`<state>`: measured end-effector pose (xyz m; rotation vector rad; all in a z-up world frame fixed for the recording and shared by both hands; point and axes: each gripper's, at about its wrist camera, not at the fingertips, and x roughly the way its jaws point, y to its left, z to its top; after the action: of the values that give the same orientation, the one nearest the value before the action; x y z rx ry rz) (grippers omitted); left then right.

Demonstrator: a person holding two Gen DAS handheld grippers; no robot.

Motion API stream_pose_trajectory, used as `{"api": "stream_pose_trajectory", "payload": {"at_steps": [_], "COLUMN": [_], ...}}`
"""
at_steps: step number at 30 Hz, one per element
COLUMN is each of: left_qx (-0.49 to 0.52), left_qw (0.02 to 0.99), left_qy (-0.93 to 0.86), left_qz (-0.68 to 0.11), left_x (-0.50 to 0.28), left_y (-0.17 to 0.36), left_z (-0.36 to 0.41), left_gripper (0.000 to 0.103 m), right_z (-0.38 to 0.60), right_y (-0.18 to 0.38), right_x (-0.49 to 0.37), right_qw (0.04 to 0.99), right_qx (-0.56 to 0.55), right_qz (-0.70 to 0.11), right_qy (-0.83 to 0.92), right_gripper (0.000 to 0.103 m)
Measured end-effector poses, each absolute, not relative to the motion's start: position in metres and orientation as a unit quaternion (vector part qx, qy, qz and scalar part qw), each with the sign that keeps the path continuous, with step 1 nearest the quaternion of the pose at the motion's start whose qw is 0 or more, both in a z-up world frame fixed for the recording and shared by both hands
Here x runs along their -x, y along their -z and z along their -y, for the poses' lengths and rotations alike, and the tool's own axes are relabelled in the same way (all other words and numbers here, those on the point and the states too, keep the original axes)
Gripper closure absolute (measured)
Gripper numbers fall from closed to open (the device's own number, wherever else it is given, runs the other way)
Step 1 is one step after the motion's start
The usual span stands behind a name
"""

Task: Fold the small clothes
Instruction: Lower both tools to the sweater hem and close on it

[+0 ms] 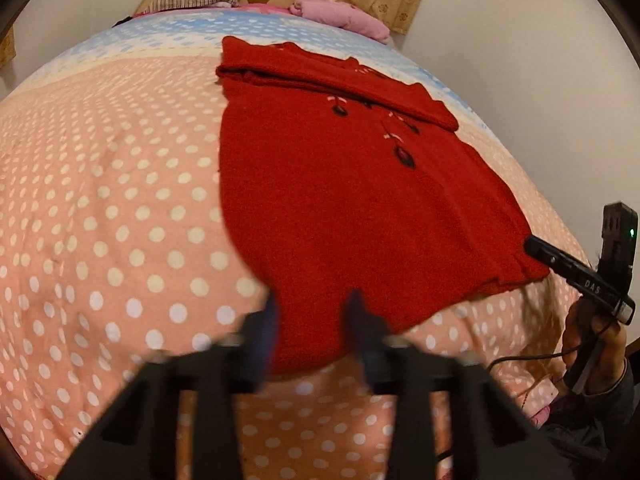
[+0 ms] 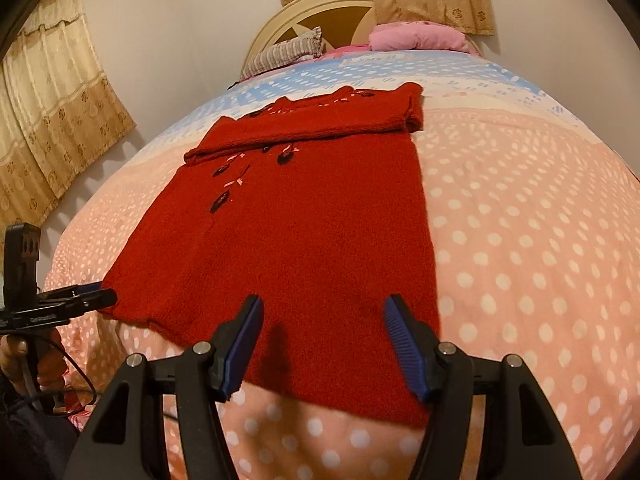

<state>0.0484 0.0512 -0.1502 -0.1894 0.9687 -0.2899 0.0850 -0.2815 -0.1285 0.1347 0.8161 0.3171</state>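
We see the left gripper (image 1: 312, 316) blurred in its own view, hiding the red sweater's (image 1: 340, 208) near hem. Beside that sweater, the hand (image 1: 592, 340) under the right gripper (image 2: 324, 344) is cut off by the edge.

A wide bed (image 2: 520, 240) in pink polka-dot bedding meets a round cream headboard (image 2: 320, 4), plain white walls (image 2: 192, 40) and beige patterned curtains (image 2: 56, 120).
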Motion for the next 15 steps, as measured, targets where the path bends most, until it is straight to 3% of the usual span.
{"api": "stream_pose_trajectory", "payload": {"at_steps": [15], "left_qx": [0.109], "left_qw": [0.878], "left_qy": [0.149], "left_qz": [-0.441], "left_x": [-0.045], "left_y": [0.146], "left_z": [-0.065], "left_gripper": [0.093], "right_z": [0.325], "right_y": [0.123], "right_x": [-0.064], "right_qw": [0.897], "right_qx": [-0.117], "right_qz": [-0.408], "right_qy": [-0.123], "right_gripper": [0.039]}}
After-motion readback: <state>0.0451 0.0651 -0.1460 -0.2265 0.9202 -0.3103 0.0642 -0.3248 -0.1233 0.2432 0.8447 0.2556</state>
